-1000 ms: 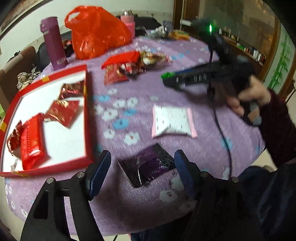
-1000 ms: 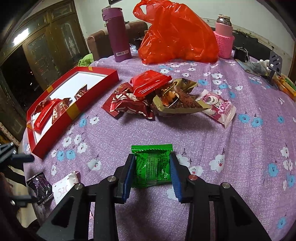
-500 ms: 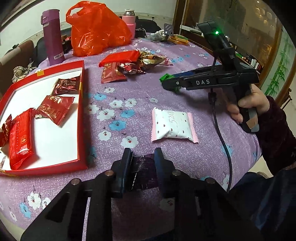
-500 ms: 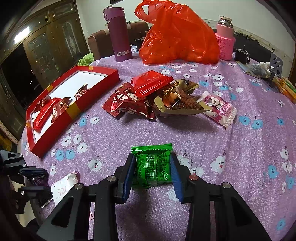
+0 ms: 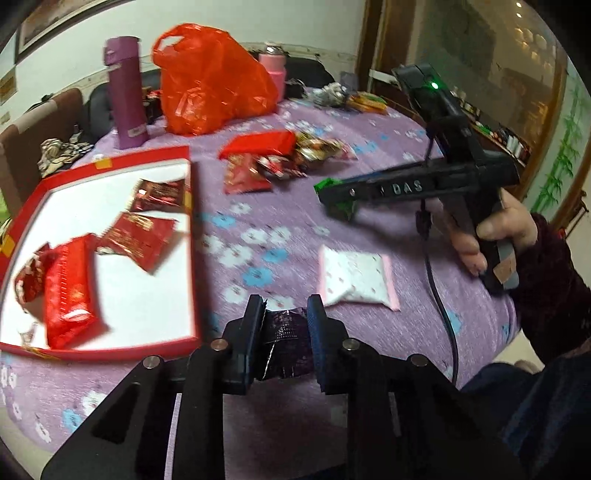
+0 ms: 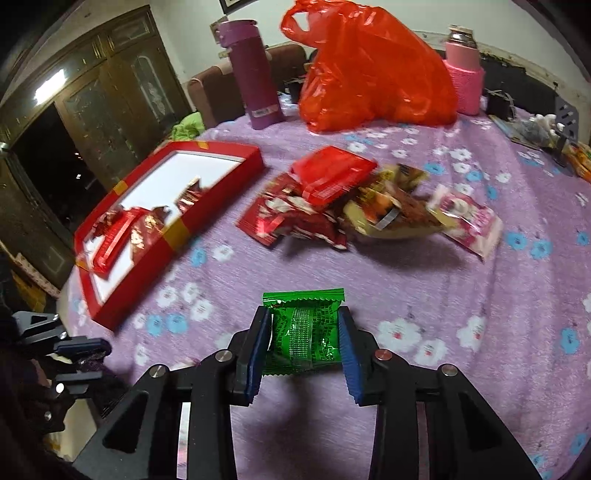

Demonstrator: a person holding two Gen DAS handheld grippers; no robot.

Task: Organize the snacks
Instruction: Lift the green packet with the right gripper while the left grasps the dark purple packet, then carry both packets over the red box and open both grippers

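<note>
- A round table [image 6: 461,280] fills the middle of the frame, draped in a purple cloth printed with white and blue flowers.
- A pale wall [image 6: 192,33] runs along the top, with a framed picture [image 5: 55,26] in the upper left of the left wrist view.
- A dark wooden cabinet [image 6: 110,92] with glazed doors stands at the left, a ceiling light reflected in its glass.
- A brown chair [image 6: 210,92] sits behind the table's far edge.
- At the upper right, a wooden door frame [image 5: 373,55] borders a glass panel [image 5: 491,62] showing small lights.
- Green bamboo decoration [image 5: 557,166] lines the far right edge.
</note>
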